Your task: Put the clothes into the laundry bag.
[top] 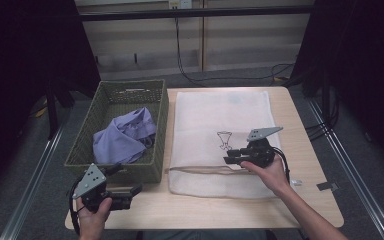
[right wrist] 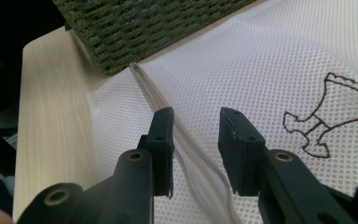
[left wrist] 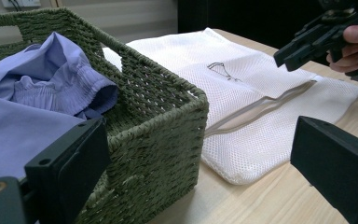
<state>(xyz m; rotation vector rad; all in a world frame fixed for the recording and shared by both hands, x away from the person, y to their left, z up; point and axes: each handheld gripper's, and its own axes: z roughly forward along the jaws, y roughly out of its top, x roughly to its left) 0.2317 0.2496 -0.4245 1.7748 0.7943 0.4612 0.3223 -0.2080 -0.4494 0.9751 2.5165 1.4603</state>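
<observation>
Dim, dark-edged high view with soft overhead light; both gripper views brighter, their near foregrounds blurred.

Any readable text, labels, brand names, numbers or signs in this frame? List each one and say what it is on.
No words, brand names or numbers can be read.
The one mark is a small dark outline drawing, with no lettering, on the white mesh laundry bag; the right tool hovers open beside it, over the bag's zipper.
The green woven basket, the purple garment in it and the left tool carry no visible labels.
</observation>
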